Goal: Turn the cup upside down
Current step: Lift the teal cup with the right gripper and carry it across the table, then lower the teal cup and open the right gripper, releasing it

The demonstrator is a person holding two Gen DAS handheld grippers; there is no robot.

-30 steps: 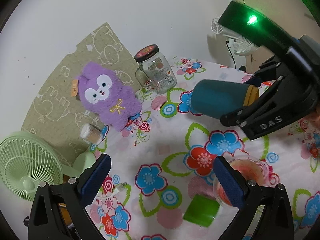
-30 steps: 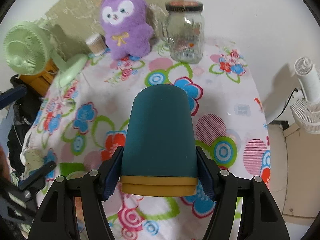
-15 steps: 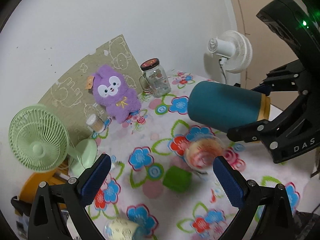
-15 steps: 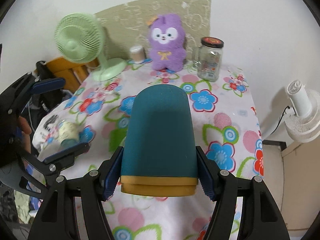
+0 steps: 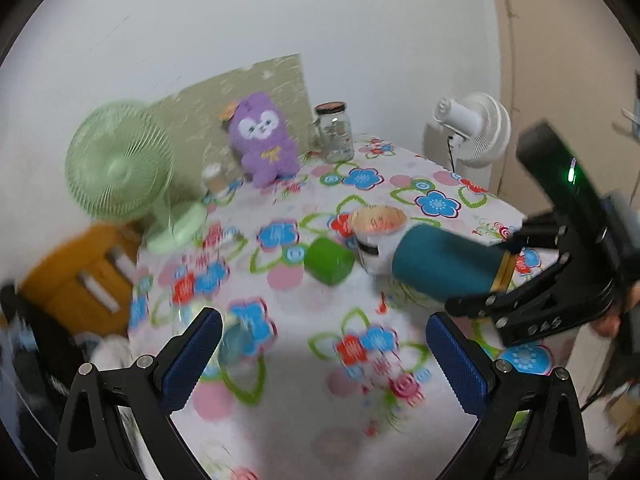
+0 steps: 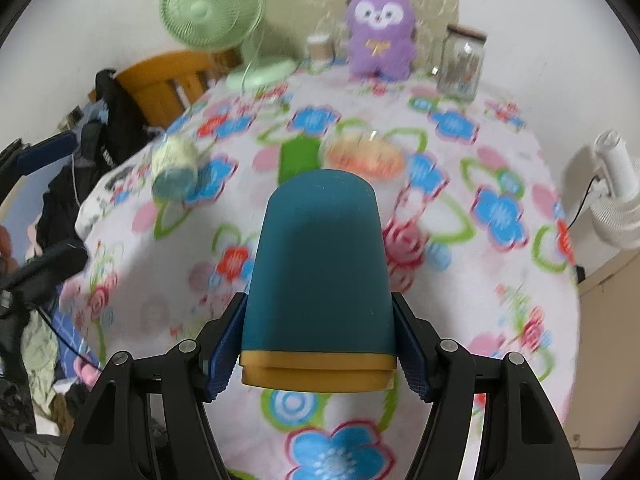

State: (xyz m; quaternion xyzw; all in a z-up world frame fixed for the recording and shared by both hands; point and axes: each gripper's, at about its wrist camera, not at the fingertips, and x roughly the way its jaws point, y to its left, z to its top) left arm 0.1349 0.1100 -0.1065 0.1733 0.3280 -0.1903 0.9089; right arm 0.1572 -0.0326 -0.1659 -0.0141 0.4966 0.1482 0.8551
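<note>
Right gripper (image 6: 318, 344) has the teal cup (image 6: 320, 264) clamped near its rim, long axis along our fingers above the counter (image 6: 500, 280); left gripper (image 5: 324, 356) wide, empty.

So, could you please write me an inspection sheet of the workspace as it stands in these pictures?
Surface: table under a flowered cloth.
Job's things: teal cup with a yellow band, held on its side above the cloth, not flipped yet.
Clutter: purple plush, glass jar, green block, clear cup, pale cup on its side, small tub.
Grippers: right claw shut on the teal cup; left claw open, holding nothing.
Cables: black cord at the white fan.
Surroundings: green fan, orange chair, white wall.
</note>
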